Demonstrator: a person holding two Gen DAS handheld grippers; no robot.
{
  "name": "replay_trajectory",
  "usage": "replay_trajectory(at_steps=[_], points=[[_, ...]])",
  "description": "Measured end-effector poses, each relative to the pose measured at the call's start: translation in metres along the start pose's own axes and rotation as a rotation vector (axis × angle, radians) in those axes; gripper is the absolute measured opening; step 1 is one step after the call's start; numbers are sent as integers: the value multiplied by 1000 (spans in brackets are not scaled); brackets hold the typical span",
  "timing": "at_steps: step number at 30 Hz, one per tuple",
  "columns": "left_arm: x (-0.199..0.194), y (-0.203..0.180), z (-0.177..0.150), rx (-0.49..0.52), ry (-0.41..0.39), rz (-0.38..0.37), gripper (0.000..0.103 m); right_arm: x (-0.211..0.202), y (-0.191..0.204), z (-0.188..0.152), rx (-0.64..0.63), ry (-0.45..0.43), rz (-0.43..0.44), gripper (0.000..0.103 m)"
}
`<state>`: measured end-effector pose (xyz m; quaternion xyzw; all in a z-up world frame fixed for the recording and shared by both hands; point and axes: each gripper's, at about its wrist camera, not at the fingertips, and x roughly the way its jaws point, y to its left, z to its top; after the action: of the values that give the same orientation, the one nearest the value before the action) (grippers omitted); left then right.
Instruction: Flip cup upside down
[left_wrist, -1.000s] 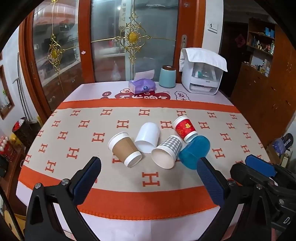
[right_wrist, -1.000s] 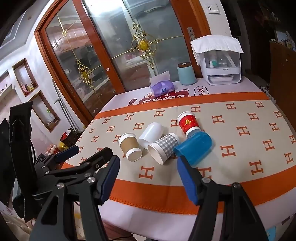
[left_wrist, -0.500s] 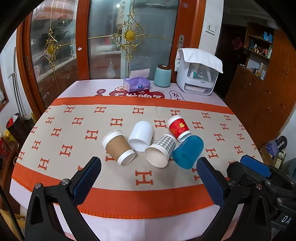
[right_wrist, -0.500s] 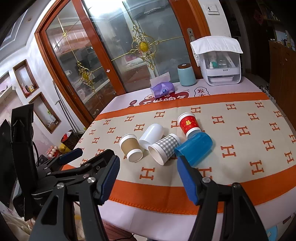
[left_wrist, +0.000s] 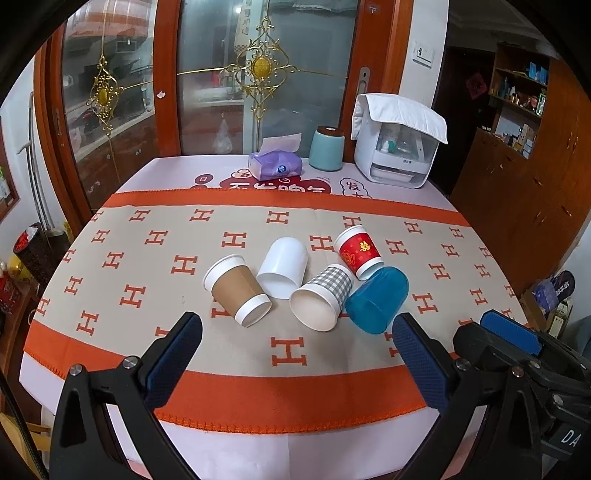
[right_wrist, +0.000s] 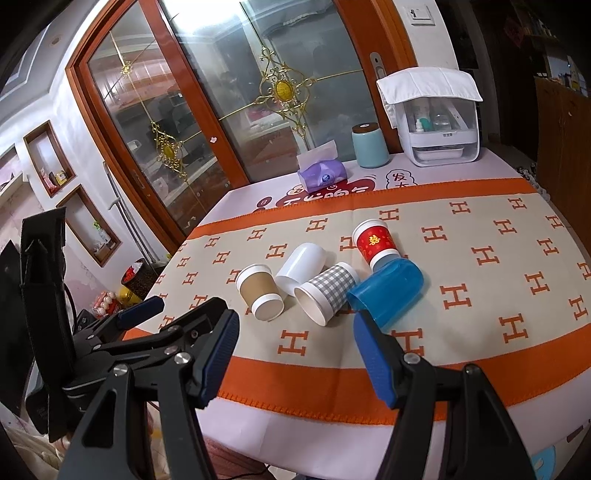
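A: Cups?
B: Five, all on their sides mid-cloth (left_wrist: 110, 236). Brown cup (left_wrist: 238, 290), white cup (left_wrist: 282, 267), check cup (left_wrist: 325, 295), red cup (left_wrist: 360, 251), blue cup (left_wrist: 378, 301), running left to right. Brown, white and check touch in a row. Red's base end meets blue.

A: Left gripper (left_wrist: 295, 365)?
B: Jaws spread wide, nothing between them. It hangs over the near orange border, short of the cups.

A: Right gripper (right_wrist: 295, 354)?
B: Same: wide apart, empty. Its right pad (right_wrist: 375, 363) sits just before blue's mouth in the right view; contact, cannot tell.

A: Far end?
B: Tissue pack (left_wrist: 275, 166), teal jar (left_wrist: 327, 147), white box (left_wrist: 397, 147) with a towel (left_wrist: 402, 112) draped on top.
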<state>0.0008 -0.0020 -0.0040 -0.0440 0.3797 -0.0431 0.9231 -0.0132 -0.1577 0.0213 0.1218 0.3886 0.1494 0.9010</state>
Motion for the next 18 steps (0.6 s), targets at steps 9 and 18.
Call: replay_trajectory(at_steps=[9,18], points=[[3,-2,-1,2,17,-6,102,1,-3,-2,7,1,-2,65],[6,-2,-3,0,37,-2,102,2,-6,-4,15,5,-3,65]])
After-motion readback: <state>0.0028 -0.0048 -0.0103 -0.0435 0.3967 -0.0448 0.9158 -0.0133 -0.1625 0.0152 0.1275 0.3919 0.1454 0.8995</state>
